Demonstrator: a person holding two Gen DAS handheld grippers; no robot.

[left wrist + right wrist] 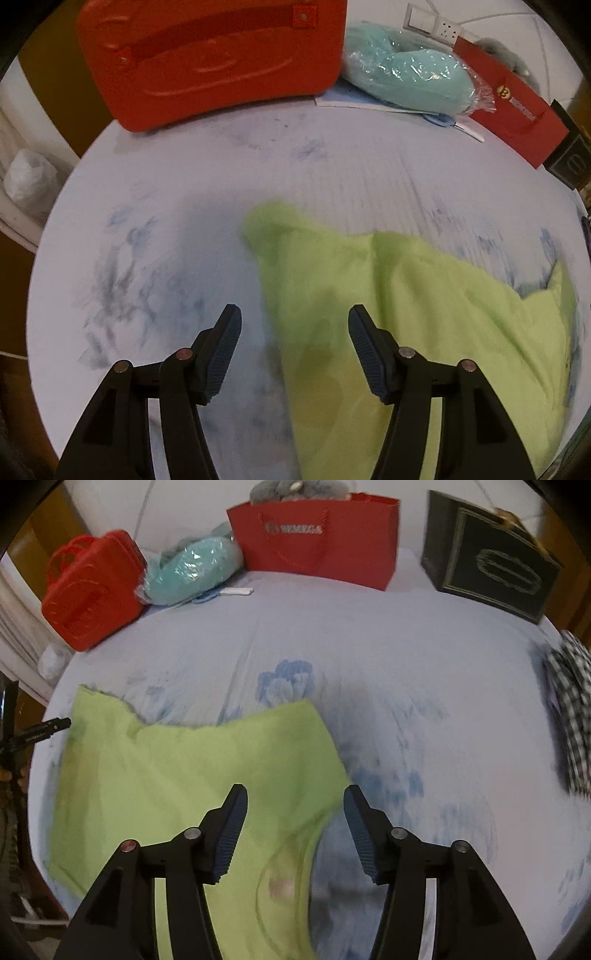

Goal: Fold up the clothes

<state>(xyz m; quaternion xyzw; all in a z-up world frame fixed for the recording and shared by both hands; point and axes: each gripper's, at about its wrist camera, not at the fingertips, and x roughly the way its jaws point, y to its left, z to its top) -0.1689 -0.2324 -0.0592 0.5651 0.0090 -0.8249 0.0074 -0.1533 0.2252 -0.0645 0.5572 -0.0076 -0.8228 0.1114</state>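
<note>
A lime-green garment [424, 314] lies spread on the pale floral bedsheet [166, 221]. In the left wrist view it fills the lower right. My left gripper [294, 314] is open and empty, hovering over the garment's left edge. In the right wrist view the garment [184, 775] fills the lower left, with a round neckline near the bottom. My right gripper [295, 794] is open and empty above the garment's right edge. The tip of the left gripper [55, 725] shows at the far left.
At the back of the bed stand a red plastic case [92, 590], a wrapped teal bundle [192, 572], a red paper bag [317, 539] and a black box [491, 561]. A checked cloth [572, 709] lies at the right edge.
</note>
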